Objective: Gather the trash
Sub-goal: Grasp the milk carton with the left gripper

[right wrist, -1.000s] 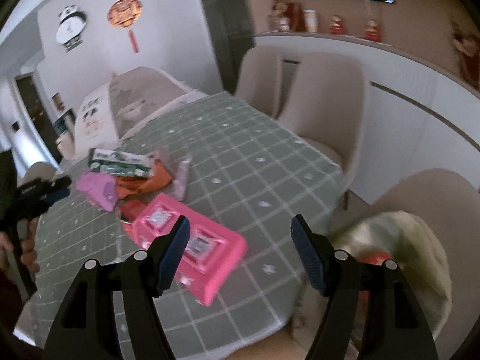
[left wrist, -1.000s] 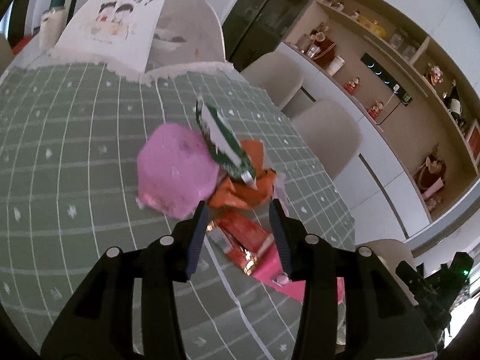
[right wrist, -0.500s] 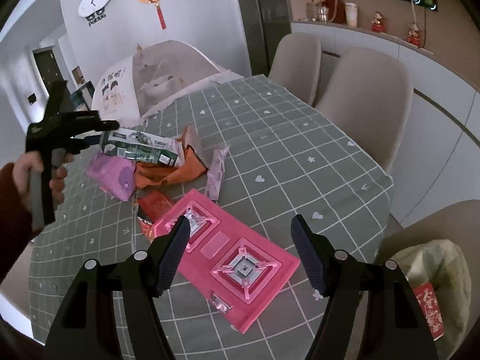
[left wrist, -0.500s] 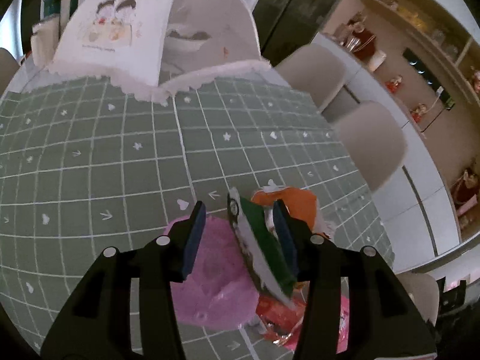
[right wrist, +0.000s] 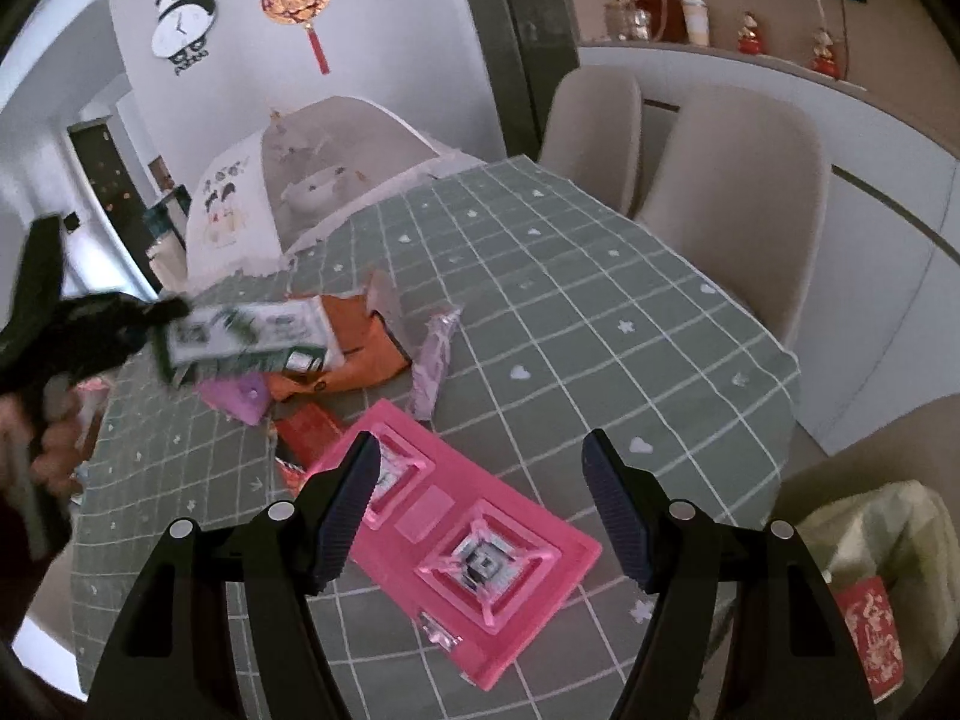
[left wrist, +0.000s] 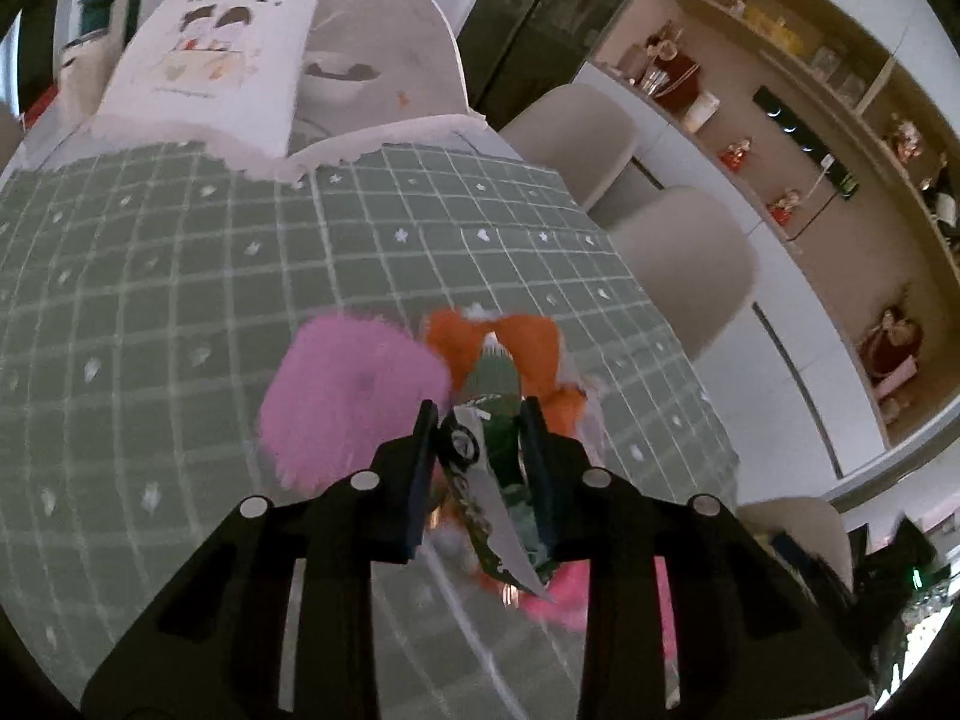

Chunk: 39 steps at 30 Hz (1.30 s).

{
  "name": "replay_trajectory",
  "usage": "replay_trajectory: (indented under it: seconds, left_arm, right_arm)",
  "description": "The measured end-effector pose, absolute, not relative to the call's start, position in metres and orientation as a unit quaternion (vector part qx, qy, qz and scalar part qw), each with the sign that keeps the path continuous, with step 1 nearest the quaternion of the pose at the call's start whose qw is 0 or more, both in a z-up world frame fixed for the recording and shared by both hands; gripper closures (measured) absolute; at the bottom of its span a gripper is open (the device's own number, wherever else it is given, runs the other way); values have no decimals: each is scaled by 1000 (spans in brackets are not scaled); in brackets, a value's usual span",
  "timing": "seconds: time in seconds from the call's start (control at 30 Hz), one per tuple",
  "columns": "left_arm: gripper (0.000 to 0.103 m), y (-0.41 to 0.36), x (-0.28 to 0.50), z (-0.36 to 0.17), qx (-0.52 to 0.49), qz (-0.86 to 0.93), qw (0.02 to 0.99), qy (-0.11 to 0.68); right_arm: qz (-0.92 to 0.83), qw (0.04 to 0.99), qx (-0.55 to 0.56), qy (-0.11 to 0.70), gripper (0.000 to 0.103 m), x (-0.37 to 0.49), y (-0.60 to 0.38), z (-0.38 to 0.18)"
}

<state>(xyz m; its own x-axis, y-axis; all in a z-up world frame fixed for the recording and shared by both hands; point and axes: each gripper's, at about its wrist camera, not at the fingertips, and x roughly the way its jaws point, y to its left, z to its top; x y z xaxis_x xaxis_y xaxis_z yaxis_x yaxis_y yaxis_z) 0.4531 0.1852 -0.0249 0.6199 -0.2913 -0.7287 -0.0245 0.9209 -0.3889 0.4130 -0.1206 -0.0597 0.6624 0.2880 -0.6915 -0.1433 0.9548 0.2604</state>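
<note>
A pile of trash lies on the green checked tablecloth (right wrist: 570, 300): a crumpled pink bag (left wrist: 348, 396), an orange wrapper (right wrist: 354, 354), a red wrapper (right wrist: 306, 432), a lilac sachet (right wrist: 435, 360) and a flat pink plastic tray (right wrist: 540, 564). My left gripper (left wrist: 477, 414) has a green and white packet (left wrist: 498, 456) between its closing jaws. In the right wrist view that packet (right wrist: 240, 336) hangs blurred above the pile at the left gripper's (right wrist: 171, 309) tip. My right gripper (right wrist: 480, 450) stands open over the pink tray, holding nothing.
A pale trash bag (right wrist: 870, 540) with a red packet inside sits on a chair at lower right. A mesh food cover (right wrist: 336, 138) stands at the table's far end. Beige chairs (right wrist: 738, 192) line the right side. A hand (right wrist: 54, 438) grips the left tool.
The left gripper went forward over the pile, took the green packet between narrowing jaws and raised it off the pile. The right gripper first swung over the table, then stayed still.
</note>
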Motion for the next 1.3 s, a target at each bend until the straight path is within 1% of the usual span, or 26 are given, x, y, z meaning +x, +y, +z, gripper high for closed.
replay_trajectory:
  seconds: [0.23,0.33,0.53,0.6,0.77,1.0,1.13,1.23,1.3]
  left_arm:
    - [76,213,364,-30,-188,-65,879,433]
    - [76,228,334,-45,-225,-67,865,444]
    - [75,247,292,-80,-248,-46,843,474]
    - [66,251,286,-88,-243,-43,841,481]
    - [60,255,289,-96,-213,-37,848,484]
    - [60,251,334,-125,-208,-37,828,519]
    - [60,241,353,-130,-203,-36,825,525]
    - [60,235,365,-133,-221,-25,813,538]
    - [63,232,369,-134,-231,-34,805,545]
  right_arm:
    - [205,878,108,419,37,418,-96,-68]
    - [229,875,79,418,37,411,-74,-71]
    - [257,867,39,424,37,401,-32,-73]
    - [261,868,25,421,37,396,-23,-71]
    - [264,866,10,425,37,389,-18,-69]
    - [253,867,-1,429,37,385,-21,-69]
    - [234,874,-9,426,37,390,-29,-67]
    - [222,877,-14,426,37,401,-35,-66]
    - [212,881,-19,422,37,414,-40,-66]
